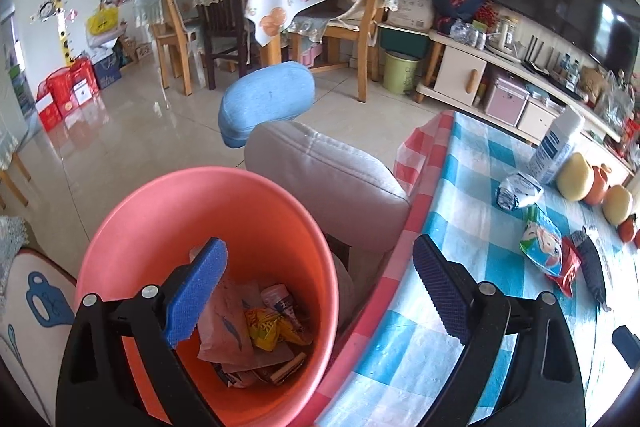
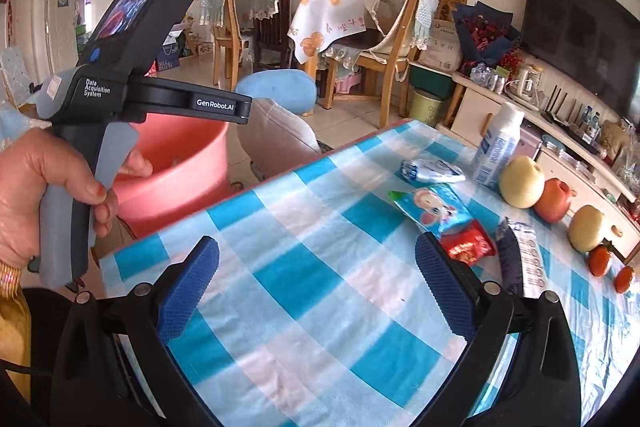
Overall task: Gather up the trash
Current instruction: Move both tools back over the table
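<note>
My left gripper (image 1: 320, 287) is open and empty above the pink bin (image 1: 132, 211), which holds several wrappers (image 1: 256, 331). The bin also shows in the right wrist view (image 2: 180, 163), behind the left gripper's body (image 2: 132, 79). My right gripper (image 2: 316, 283) is open and empty over the blue checked tablecloth (image 2: 304, 267). On the table lie a white-blue wrapper (image 2: 432, 171), a cartoon snack bag (image 2: 432, 211), a red wrapper (image 2: 468, 247) and a dark wrapper (image 2: 520, 263). They also show in the left wrist view: white-blue wrapper (image 1: 518, 191), cartoon bag (image 1: 540, 243), red wrapper (image 1: 570, 267).
A white spray bottle (image 2: 498, 147), two pale apples (image 2: 522, 181), an orange-red fruit (image 2: 554, 201) and small tangerines (image 2: 600, 259) stand along the table's right side. A grey cushioned seat (image 1: 320, 179) and blue stool (image 1: 268, 99) sit beside the bin.
</note>
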Available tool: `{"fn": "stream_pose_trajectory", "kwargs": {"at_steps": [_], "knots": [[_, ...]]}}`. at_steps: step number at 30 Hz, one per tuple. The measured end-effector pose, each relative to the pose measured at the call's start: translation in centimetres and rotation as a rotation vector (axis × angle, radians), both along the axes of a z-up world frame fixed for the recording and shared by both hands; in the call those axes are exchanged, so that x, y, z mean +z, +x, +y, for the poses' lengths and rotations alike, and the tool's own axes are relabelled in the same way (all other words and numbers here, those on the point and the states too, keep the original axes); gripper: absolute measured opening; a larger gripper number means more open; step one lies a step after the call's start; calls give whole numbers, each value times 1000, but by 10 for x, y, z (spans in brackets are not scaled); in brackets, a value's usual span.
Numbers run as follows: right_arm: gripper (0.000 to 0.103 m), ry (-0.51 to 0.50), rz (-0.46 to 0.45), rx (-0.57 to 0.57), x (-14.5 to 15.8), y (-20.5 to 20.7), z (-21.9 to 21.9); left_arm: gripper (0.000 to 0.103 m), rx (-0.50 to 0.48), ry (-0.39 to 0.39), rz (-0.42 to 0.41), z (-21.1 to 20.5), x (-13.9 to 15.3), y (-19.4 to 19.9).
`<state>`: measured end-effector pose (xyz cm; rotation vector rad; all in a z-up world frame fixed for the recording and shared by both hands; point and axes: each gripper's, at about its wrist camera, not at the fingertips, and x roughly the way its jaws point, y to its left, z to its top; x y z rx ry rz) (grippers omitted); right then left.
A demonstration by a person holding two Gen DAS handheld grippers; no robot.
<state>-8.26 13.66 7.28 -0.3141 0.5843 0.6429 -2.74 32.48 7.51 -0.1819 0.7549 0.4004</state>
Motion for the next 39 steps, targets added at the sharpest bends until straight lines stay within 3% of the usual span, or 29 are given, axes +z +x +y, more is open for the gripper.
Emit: {"fn": "stream_pose_trajectory", "kwargs": {"at_steps": [11, 21, 29, 39], "knots": [[99, 41, 46, -88, -6, 7, -60, 93, -133, 92, 6, -56, -5, 10], [99, 110, 86, -143, -5, 17, -99, 93, -241, 84, -4, -95, -13, 17], [99, 132, 124, -145, -7, 19, -113, 93, -265, 95, 5, -108, -15, 20], [99, 90, 173, -159, -12, 25, -124, 93, -272, 94, 30, -112, -19, 25]]}}
